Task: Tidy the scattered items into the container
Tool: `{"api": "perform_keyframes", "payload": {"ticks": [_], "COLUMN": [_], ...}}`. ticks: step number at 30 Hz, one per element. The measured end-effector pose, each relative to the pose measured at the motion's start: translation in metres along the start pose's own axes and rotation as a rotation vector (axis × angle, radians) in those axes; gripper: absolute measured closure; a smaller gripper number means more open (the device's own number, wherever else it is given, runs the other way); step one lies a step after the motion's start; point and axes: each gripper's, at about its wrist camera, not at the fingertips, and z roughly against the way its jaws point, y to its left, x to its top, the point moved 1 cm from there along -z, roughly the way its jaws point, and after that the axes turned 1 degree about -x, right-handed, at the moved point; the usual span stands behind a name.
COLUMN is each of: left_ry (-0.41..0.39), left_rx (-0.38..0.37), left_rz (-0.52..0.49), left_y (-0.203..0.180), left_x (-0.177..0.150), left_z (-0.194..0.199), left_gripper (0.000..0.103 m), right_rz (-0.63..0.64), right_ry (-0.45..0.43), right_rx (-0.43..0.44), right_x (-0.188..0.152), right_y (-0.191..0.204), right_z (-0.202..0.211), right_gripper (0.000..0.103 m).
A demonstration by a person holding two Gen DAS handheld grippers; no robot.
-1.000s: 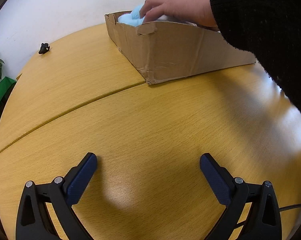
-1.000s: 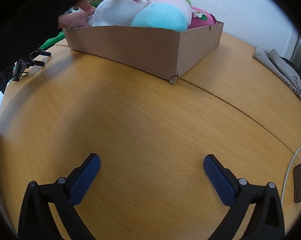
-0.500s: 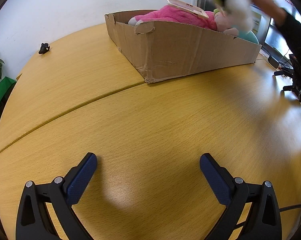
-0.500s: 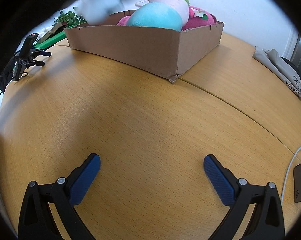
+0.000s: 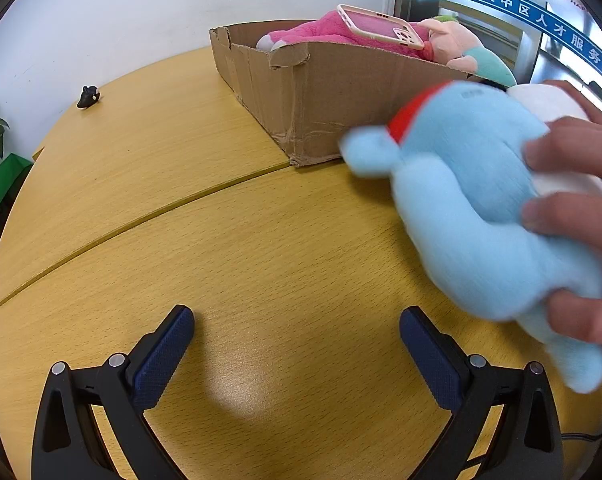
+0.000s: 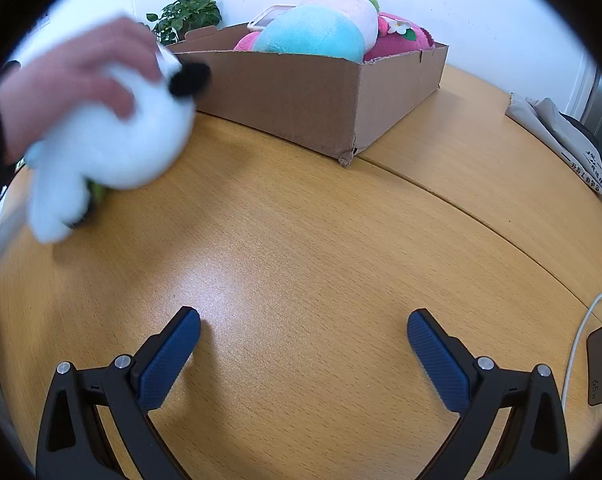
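Both grippers, left gripper [image 5: 297, 344] and right gripper [image 6: 303, 346], sit spread wide with nothing between the fingers. One blue and white plush [image 5: 481, 216], blurred, is held by a bare hand [image 5: 581, 216] off to the right of the left fingers, long axis slanting up-left toward the one cardboard box [image 5: 341, 100], which lies ahead with several plushies inside.

Plush toy [image 5: 473, 208]: light blue back, white front, red patch, black ear. Cardboard box [image 5: 341, 96] plain brown; inside it a pink plush [image 5: 313, 34], a teal-and-pale-pink plush [image 6: 313, 34], a pink-cased phone [image 5: 381, 26]. Surface [image 5: 261, 260]: honey woodgrain. Hand-held gripper pads [image 5: 163, 360] navy, textured; frames black.
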Motion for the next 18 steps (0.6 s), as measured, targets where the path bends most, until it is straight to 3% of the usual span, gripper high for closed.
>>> {"api": "perform_keyframes", "payload": {"ticks": [18], "left_ry": [0.000], "left_rx": [0.000], "left_rz": [0.000], "left_y": [-0.0003], "left_x": [0.0001], "left_z": [-0.0003], "left_gripper": [0.000], "right_rz": [0.000], "right_ry": [0.000], "right_rx": [0.000], "right_x": [-0.0006], "right_y": [0.0015], "right_z": [0.0007], "right_gripper": [0.000]}}
